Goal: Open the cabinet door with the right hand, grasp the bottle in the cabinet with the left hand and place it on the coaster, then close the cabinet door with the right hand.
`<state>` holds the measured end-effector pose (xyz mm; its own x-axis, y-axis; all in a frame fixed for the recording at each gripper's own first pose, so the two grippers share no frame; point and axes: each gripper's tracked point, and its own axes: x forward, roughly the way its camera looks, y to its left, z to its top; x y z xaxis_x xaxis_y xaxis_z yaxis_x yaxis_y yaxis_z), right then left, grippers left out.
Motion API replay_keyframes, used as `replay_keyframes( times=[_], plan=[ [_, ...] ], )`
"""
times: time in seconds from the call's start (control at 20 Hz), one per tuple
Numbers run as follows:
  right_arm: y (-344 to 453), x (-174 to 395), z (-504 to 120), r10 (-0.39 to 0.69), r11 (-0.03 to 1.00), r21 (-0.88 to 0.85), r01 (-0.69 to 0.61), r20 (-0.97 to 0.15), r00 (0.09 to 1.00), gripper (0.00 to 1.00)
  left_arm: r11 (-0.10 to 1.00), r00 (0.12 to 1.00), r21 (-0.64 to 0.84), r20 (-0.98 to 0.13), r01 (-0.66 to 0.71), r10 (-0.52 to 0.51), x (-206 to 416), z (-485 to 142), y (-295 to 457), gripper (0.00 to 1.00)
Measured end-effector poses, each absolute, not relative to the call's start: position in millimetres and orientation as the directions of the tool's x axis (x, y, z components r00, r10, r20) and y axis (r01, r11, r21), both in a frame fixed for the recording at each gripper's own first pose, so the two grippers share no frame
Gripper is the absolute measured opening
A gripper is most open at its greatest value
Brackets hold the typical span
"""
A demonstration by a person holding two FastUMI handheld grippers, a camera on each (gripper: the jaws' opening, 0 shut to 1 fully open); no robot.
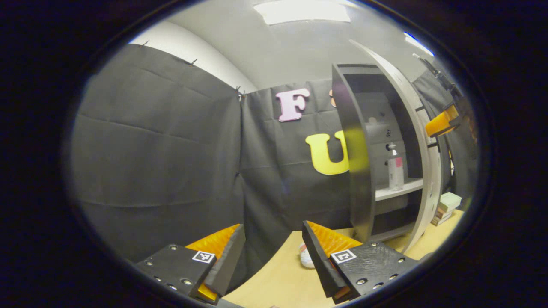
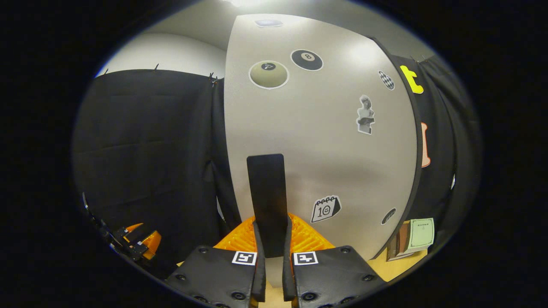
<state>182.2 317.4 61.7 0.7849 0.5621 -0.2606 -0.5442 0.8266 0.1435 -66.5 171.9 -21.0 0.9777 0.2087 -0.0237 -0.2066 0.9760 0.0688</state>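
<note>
Right gripper (image 2: 272, 252) first: its two fingers are pinched tight on the dark upright handle (image 2: 266, 201) of the cabinet door (image 2: 325, 141), one finger pressing each side of the bar. The door's pale front carries stickers, two billiard balls near the top, a small bust, a calendar page just beside the handle. Off the door's lower right edge a stack of books (image 2: 413, 237) lies on the wooden table (image 2: 396, 267). Low on the left of the right gripper view the left gripper (image 2: 137, 244) sits in front of the black cloth. Over to the left gripper view: the left gripper's jaws are spread wide and hold nothing, hanging over the table (image 1: 278, 278), with a small pale thing (image 1: 305, 256) on the tabletop just beside the right finger; what it is, I cannot tell. Farther off stands the cabinet (image 1: 359, 171) with the door (image 1: 421, 141) swung open, and the bottle (image 1: 395, 169) stands upright on the white shelf (image 1: 398, 190) inside, well apart from the left gripper. The right gripper (image 1: 443, 122) is at the door's outer face, and the books (image 1: 447, 207) lie on the table beyond the door.
</note>
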Motion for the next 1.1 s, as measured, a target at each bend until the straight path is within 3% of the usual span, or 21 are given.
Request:
replay_keyframes(
  times=[0.55, 1.1],
  plan=[
    [314, 198, 64, 0.64, 0.767, 0.167, -0.62, -0.271, 0.719, 0.17, 0.999, 0.999, 0.038, -0.012, -0.032, 0.033, -24, -6, 14, 0.82],
    [285, 200, 67, 0.579, 0.814, 0.131, -0.566, -0.255, 0.774, 0.17, 0.993, 0.994, 0.047, 0.002, 0.105, -0.105, -11, 10, -95, 0.82]
  ],
)
